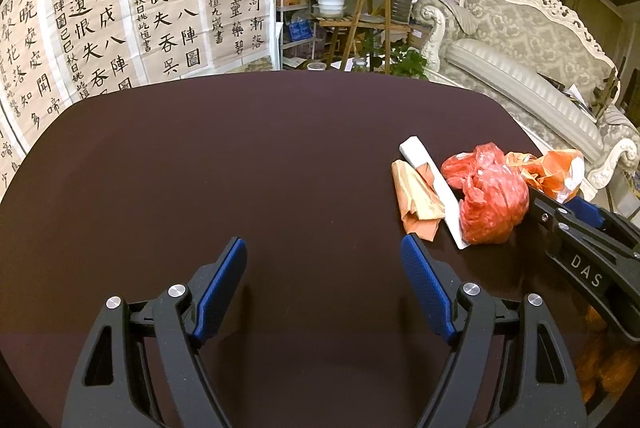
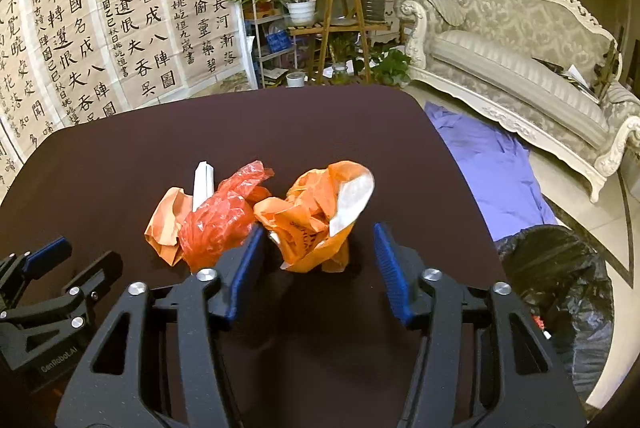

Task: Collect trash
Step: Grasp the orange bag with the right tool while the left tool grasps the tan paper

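Left hand-held gripper (image 1: 324, 260) gapes wide; right hand-held gripper (image 2: 318, 248) stands half-closed, pads apart

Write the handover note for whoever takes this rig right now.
Left tool: open, nothing between its fingers, above bare table.
Right tool: open around the orange bag, pads not yet pressing it.
Still on the table: orange bag, red bag, tan paper wrapper, white folded paper, all in one cluster.
Black bin bag sits on the floor beside the table, on the right.
Done: nothing visibly collected from the table.
Left: all four pieces.
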### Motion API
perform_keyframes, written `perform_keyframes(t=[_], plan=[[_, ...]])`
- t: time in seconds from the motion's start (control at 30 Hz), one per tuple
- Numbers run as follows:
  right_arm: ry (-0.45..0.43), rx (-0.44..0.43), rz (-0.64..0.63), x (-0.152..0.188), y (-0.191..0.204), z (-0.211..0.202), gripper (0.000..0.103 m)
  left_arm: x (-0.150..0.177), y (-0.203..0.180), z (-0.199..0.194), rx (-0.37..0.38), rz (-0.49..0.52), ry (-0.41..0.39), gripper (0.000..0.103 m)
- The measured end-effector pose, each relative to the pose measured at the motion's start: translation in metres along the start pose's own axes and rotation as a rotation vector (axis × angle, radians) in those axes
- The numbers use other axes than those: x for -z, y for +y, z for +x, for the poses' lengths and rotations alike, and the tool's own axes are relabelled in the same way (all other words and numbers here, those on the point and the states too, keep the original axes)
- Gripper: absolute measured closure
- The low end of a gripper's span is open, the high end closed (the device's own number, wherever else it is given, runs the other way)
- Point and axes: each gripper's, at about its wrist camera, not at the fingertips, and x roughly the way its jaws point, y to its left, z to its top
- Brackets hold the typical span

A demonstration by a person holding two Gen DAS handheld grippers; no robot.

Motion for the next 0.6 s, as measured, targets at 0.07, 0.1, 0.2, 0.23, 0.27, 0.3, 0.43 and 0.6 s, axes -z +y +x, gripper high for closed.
perform_keyframes(t=[0.07, 0.1, 0.2, 0.23, 0.27, 0.3, 0.43, 0.6], plan=[[0.000, 0.001, -0.008, 0.002, 0.000, 0.000, 0.068, -0.001, -0.002, 0.001, 0.005, 0.008, -0.002, 0.026], [-0.001, 0.003, -0.011, 0.002, 0.001, 0.000, 0.068, -0.002, -0.003, 0.001, 0.007, 0.012, -0.003, 0.026], [-0.001, 0.008, -0.018, 0.004, 0.000, -0.002, 0.070, -0.004, -0.006, 0.003, 0.014, 0.022, -0.006, 0.026], [0.000, 0.009, -0.017, 0.004, 0.000, -0.001, 0.070, -0.005, -0.007, 0.004, 0.016, 0.023, -0.007, 0.026], [-0.001, 0.012, -0.015, 0.004, -0.001, -0.002, 0.070, -0.007, -0.008, 0.005, 0.020, 0.024, -0.008, 0.026], [-0.002, 0.013, -0.013, 0.005, -0.002, -0.002, 0.070, -0.008, -0.009, 0.005, 0.024, 0.026, -0.009, 0.026], [0.000, 0.013, 0.000, 0.006, -0.007, -0.002, 0.070, -0.011, -0.017, 0.010, 0.036, 0.038, -0.012, 0.026], [0.002, 0.005, 0.014, 0.005, -0.010, -0.001, 0.070, -0.018, -0.026, 0.018, 0.034, 0.065, -0.015, 0.026]])
